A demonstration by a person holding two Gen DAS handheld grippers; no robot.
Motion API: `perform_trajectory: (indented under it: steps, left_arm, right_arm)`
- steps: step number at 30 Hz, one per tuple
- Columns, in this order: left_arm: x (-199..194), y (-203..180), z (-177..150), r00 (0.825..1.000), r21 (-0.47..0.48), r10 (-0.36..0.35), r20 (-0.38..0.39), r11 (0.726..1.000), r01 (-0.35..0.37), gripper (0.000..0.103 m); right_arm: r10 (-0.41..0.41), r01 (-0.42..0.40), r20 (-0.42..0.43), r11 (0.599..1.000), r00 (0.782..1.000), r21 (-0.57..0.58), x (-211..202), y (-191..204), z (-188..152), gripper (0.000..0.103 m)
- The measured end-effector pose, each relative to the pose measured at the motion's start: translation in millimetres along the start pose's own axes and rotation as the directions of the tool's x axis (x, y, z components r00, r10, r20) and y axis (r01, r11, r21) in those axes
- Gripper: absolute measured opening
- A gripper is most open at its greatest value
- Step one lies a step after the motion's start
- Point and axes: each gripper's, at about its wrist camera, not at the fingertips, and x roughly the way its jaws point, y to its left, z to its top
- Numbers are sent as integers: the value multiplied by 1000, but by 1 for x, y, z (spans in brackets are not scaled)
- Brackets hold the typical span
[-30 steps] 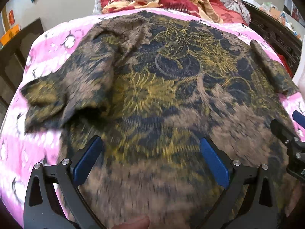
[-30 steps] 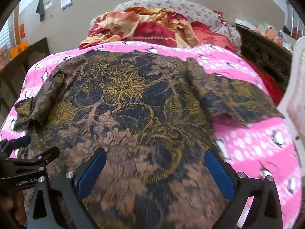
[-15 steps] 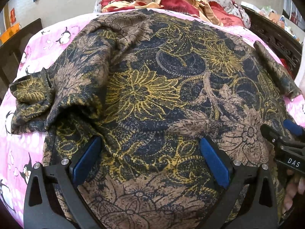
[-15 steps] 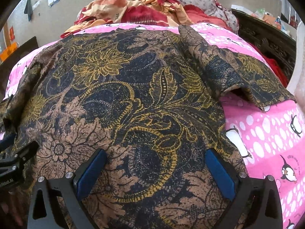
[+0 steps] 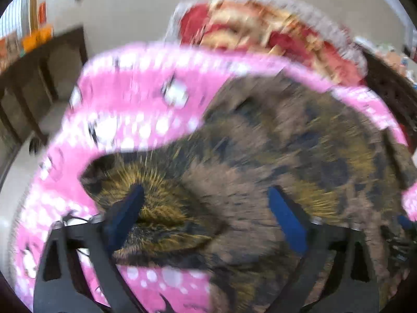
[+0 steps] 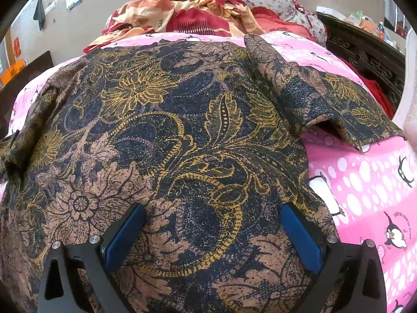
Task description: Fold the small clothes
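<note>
Batik-print cotton shirt [image 6: 198, 135] lies spread flat on the bed's pink penguin sheet [image 6: 365, 193], collar end toward the heap of red and orange bedding [image 6: 187, 15] at the far end. Right tongs [image 6: 212, 230] stand wide and empty over the lower body of the shirt, pads not pressing cloth. Left tongs [image 5: 206, 216] are over the shirt's left sleeve [image 5: 156, 208], jaws closing with sleeve fabric lying between them (that view is badly smeared, so I cannot tell whether a pad has met cloth).

Risks, as I judge them:
- left tongs pinch only the top layer of the sleeve, so it opens up instead of folding over
- the sheet gets caught along with the sleeve, since it sits directly under the cuff edge
- the right sleeve [image 6: 325, 104] is tented at its mouth, so folding it that way likely traps a crease
</note>
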Motion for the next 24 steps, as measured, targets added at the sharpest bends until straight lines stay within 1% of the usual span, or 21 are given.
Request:
perform_trajectory:
  steps: [1,2,3,4,5,6,7,8,12,15,17,18,19,20,21,23,24]
  left_arm:
    - [13,2,-2,999,-4,15,-46,1000,-15,68]
    - [21,3,-4,998,-5,20,-67,1000,-20,66]
    - [23,4,-6,998,-8,18,-64,1000,-18,63]
    - [22,4,-5,998,-9,35,-55,999,-35,54]
    - [19,6,-4,997,-17,65,-47,998,-66,21]
    - [14,11,-3,996,-46,74,-46,996,-77,9]
    - [9,20,-2,998,-91,48,-48,994,-52,8]
    - [3,27,-2,998,-110,53,-44,992,-57,6]
    - [-32,46,-12,996,-108,91,-5,990,-91,4]
    - [-64,70,-11,987,-113,147,58,984,-140,3]
    - [-84,90,-8,973,-123,210,100,973,-197,4]
    - [-94,100,-6,961,-129,249,119,964,-234,4]
    - [-105,115,-4,944,-144,299,140,949,-279,3]
    - [-109,126,-2,932,-158,329,149,939,-306,3]
    - [-112,136,-1,922,-173,356,152,928,-330,3]
    - [-124,170,-4,902,-224,407,140,901,-372,3]
    - [-126,177,-4,895,-234,424,139,892,-386,3]
  right_arm:
    - [0,0,0,1000,1000,0,0,0,0,103]
    - [0,0,0,1000,1000,0,0,0,0,103]
    - [0,0,0,1000,1000,0,0,0,0,103]
    - [0,0,0,1000,1000,0,0,0,0,103]
    - [0,0,0,1000,1000,0,0,0,0,103]
    - [-1,1,0,1000,1000,-1,0,0,0,103]
    - [0,0,0,1000,1000,-1,0,0,0,103]
    - [0,0,0,1000,1000,0,0,0,0,103]
    - [-1,1,0,1000,1000,-1,0,1,0,103]
    - [-2,2,0,1000,1000,-2,0,1,0,103]
    - [-2,2,0,1000,1000,-2,0,1,0,103]
    - [-3,3,-1,1000,1000,-2,0,1,1,103]
    - [-2,2,0,1000,1000,-2,0,1,0,103]
    - [-2,2,0,1000,1000,-2,0,1,0,103]
    - [-2,2,-1,1000,1000,-2,0,1,0,103]
    - [-3,3,0,1000,1000,-2,0,1,0,103]
    - [-3,3,-1,1000,1000,-2,0,1,0,103]
